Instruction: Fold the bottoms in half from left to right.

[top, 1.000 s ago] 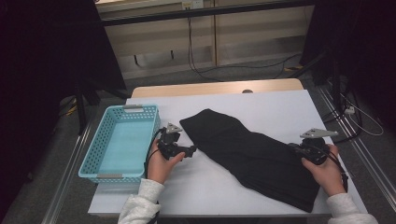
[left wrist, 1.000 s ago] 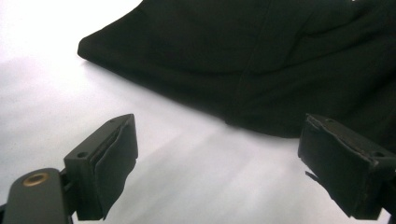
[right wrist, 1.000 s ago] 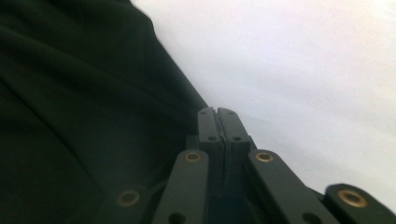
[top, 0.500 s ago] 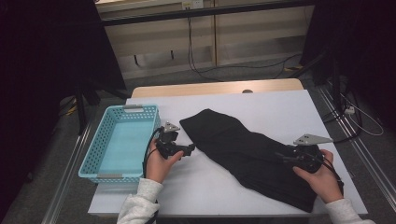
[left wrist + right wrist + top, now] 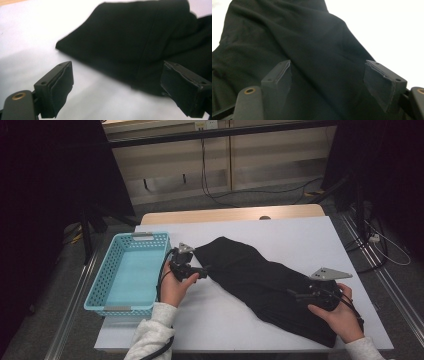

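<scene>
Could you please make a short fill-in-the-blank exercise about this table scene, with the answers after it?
1. The folded cloth on the white table is ____ in colour.
2. The blue basket stands at the table's ____ side in the high view.
3. The jaws of the right gripper are ____, above the cloth.
4. Inside, the basket is ____.

Missing words: black; left; open; empty

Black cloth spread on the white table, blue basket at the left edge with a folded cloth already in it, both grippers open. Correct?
Not quite: the blue basket holds nothing; the high view shows its bare bottom. The rest stands: the black cloth lies on the white table, and the left gripper and right gripper are open. The right one's jaws have just been opening above the cloth, gripping nothing.
</scene>
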`<state>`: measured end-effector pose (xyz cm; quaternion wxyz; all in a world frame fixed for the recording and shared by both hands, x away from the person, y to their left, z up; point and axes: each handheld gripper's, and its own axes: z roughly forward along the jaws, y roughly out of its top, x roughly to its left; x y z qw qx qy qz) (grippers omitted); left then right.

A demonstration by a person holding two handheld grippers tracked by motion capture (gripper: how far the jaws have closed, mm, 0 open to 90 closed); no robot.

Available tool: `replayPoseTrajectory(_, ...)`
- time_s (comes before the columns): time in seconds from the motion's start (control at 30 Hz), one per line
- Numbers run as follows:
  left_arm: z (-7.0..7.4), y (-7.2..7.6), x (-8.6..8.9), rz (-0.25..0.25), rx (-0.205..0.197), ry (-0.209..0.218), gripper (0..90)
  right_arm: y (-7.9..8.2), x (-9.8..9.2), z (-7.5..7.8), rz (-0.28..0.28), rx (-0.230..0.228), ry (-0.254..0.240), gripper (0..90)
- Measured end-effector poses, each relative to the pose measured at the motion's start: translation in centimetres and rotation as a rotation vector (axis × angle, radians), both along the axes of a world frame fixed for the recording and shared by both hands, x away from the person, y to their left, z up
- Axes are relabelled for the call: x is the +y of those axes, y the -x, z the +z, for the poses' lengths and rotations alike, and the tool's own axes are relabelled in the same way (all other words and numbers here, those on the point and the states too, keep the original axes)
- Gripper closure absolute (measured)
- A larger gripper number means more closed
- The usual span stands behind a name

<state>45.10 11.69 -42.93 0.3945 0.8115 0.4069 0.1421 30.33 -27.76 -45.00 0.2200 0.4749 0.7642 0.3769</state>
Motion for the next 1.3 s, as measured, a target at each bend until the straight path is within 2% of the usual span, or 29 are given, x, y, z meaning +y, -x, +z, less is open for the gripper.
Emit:
replayPoseTrajectory(0.03,0.0,-0.4,-0.1,0.011,0.002,0.015,11.8,0.1,0.1,0.0,0.008,-0.005,0.004,22.4)
replayPoseTrajectory(0.13,0.0,-1.6,-0.1,0.029,0.001,-0.026,12.1,0.6,0.1,0.2,0.019,-0.011,0.005,20.7)
replayPoseTrajectory(0.27,0.0,-2.7,-0.7,0.038,0.014,-0.046,12.7,1.0,0.1,0.2,0.018,-0.012,-0.001,19.6)
replayPoseTrajectory(0.4,0.1,-3.6,-1.0,0.054,-0.003,-0.042,13.8,1.3,0.1,0.2,0.022,-0.014,-0.004,19.0)
replayPoseTrajectory(0.43,-0.1,-4.2,-1.0,0.074,-0.004,-0.044,13.8,1.4,0.2,0.2,0.023,-0.017,-0.006,18.8)
replayPoseTrajectory(0.63,-0.7,-5.8,-1.0,0.112,-0.012,-0.084,15.5,1.5,0.4,0.2,0.043,-0.018,-0.014,18.5)
replayPoseTrajectory(0.67,-1.0,-6.4,-0.8,0.121,0.016,-0.082,16.6,1.5,0.4,0.2,0.047,-0.018,-0.015,18.5)
replayPoseTrajectory(0.77,-1.7,-7.0,-0.7,0.114,0.021,-0.114,17.4,1.6,0.5,0.2,0.053,-0.019,-0.017,18.5)
replayPoseTrajectory(0.8,-1.9,-7.3,-0.7,0.102,0.040,-0.106,18.4,1.6,0.5,0.2,0.057,-0.020,-0.019,18.5)
replayPoseTrajectory(0.83,-2.3,-7.4,-0.8,0.098,0.051,-0.078,19.1,1.6,0.5,0.2,0.058,-0.021,-0.019,18.5)
replayPoseTrajectory(0.9,-2.8,-7.7,-0.8,0.082,0.073,-0.102,24.8,1.6,0.5,0.2,0.060,-0.020,-0.021,18.5)
replayPoseTrajectory(0.97,-2.9,-7.9,-0.6,0.085,0.078,-0.089,28.3,1.6,0.5,0.3,0.058,-0.019,-0.021,18.5)
replayPoseTrajectory(1.07,-2.6,-7.9,-0.6,0.082,0.095,-0.094,37.5,1.5,0.4,0.2,0.058,-0.018,-0.017,19.5)
replayPoseTrajectory(1.13,-2.5,-7.8,-0.6,0.070,0.115,-0.079,49.0,1.5,0.3,0.1,0.058,-0.016,-0.016,19.5)
replayPoseTrajectory(1.17,-2.4,-7.7,-0.6,0.062,0.120,-0.072,57.1,1.6,0.3,0.2,0.056,-0.018,-0.016,19.4)
replayPoseTrajectory(1.2,-2.3,-7.6,-0.6,0.054,0.116,-0.096,66.0,1.5,0.3,0.2,0.056,-0.019,-0.016,19.3)
replayPoseTrajectory(1.23,-2.3,-7.6,-0.6,0.058,0.127,-0.080,77.0,1.6,0.3,0.2,0.057,-0.020,-0.015,19.4)
replayPoseTrajectory(1.27,-2.4,-7.5,-0.6,0.060,0.134,-0.068,82.9,1.6,0.4,0.2,0.058,-0.019,-0.014,19.4)
replayPoseTrajectory(1.3,-2.4,-7.5,-0.7,0.064,0.133,-0.069,83.2,1.6,0.5,0.2,0.061,-0.020,-0.015,19.3)
